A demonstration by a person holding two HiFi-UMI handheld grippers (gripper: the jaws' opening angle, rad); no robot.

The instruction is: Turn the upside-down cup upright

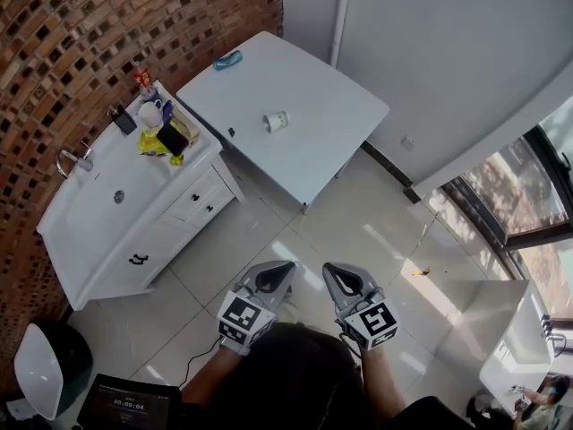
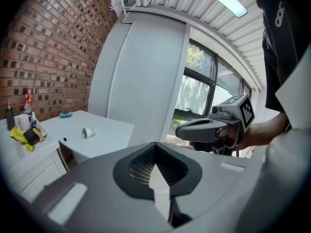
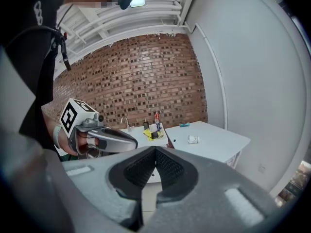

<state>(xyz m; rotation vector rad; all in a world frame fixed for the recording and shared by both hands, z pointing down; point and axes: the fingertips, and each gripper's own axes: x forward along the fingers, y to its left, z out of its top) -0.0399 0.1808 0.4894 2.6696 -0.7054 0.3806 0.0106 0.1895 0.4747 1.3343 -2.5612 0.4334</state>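
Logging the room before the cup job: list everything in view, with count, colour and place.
table: one, white, beside the sink cabinet
cup: one, white, on the table, seemingly on its side
blue item: one, at the table's far edge
sink cabinet: one, white, against the brick wall
tap: one, metal, at the sink cabinet's back
clutter: several pieces, red, white, yellow, black, on the sink cabinet's end nearest the table
bin: one, black with white lid, lower left
screen: one, dark, bottom left
left gripper: one, grey, shut, empty, above the floor
right gripper: one, grey, shut, empty, beside the left gripper
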